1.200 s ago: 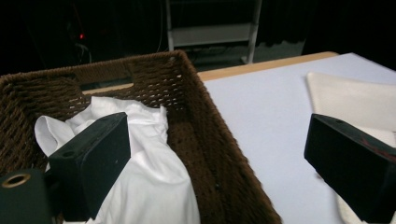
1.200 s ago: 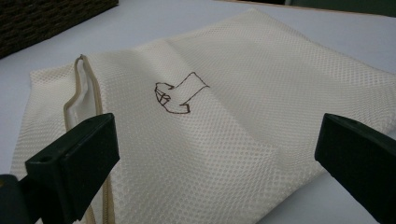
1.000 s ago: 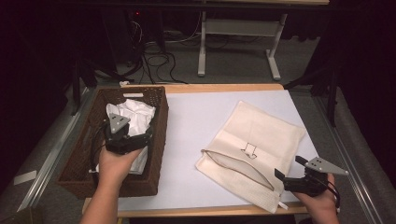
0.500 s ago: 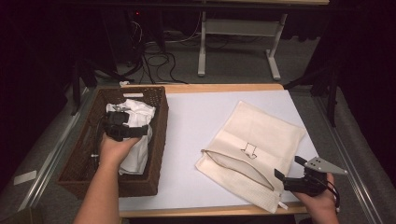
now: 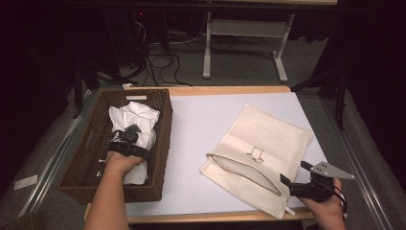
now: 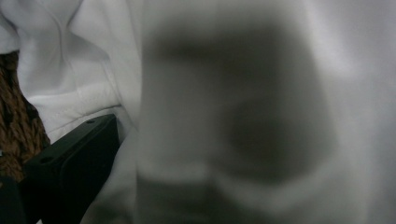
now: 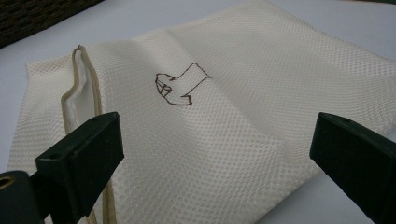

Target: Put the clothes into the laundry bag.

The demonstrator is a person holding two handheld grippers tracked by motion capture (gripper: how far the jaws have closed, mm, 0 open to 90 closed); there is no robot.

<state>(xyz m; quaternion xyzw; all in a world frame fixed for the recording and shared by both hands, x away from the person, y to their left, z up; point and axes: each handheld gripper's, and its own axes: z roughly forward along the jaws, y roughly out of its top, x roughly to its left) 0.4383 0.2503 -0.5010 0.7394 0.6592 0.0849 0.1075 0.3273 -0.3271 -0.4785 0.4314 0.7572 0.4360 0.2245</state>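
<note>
The left tongs [image 5: 130, 135] are down in the basket [image 5: 91, 139] at middle left, jaws just opened wide over the white cloth [image 5: 139, 117], gripping nothing yet. The right tongs [image 5: 293, 175], open and empty, wait at the mesh bag [image 5: 268, 139], lower right.

White table [image 5: 201, 124], wicker basket [image 5: 91, 148], mesh bag [image 5: 273, 139]

High view overhead facing forward, gripper views close-up

place: lab | cues: dark room, floor cables [image 5: 163, 57], desk frame [image 5: 244, 43]
</note>
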